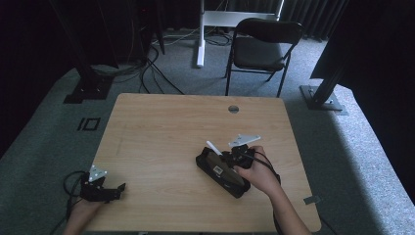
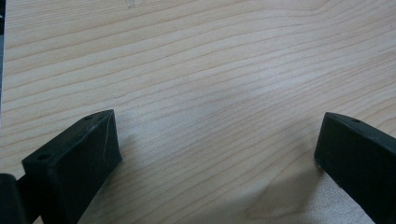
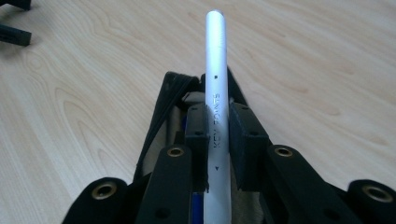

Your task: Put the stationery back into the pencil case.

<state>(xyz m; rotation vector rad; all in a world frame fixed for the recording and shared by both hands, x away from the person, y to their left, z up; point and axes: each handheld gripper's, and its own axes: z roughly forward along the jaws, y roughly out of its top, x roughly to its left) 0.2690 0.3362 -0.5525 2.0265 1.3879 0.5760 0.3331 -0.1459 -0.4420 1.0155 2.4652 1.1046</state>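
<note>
In the high view the right gripper [image 1: 230,154] sits right of the middle of the frame, held in the person's right hand [image 1: 259,174] over a black pencil case [image 1: 220,169] that lies open on the wooden table [image 1: 161,132]. Its jaws are pinched on a white pen [image 1: 213,147], which pokes out toward the upper left of the frame, tilted up from the case. In the right gripper view the pen [image 3: 217,93] runs straight up the middle of the frame, its rounded end near the top edge, with grey lettering along its barrel; the two black jaws press against it from either side, and the open mouth of the pencil case [image 3: 173,93] lies just behind and below them, with a blue thing partly visible inside. The left gripper [image 1: 110,190] shows at the lower left of the high view, near the table's front left corner, well apart from the case, with the left hand [image 1: 83,210] at the bottom edge. In the left gripper view its jaws stand spread wide at the lower left and lower right corners, with only bare wood grain [image 2: 210,93] between them. Beyond the table, at the top of the high view, a black folding chair [image 1: 262,46] stands on grey carpet.
</note>
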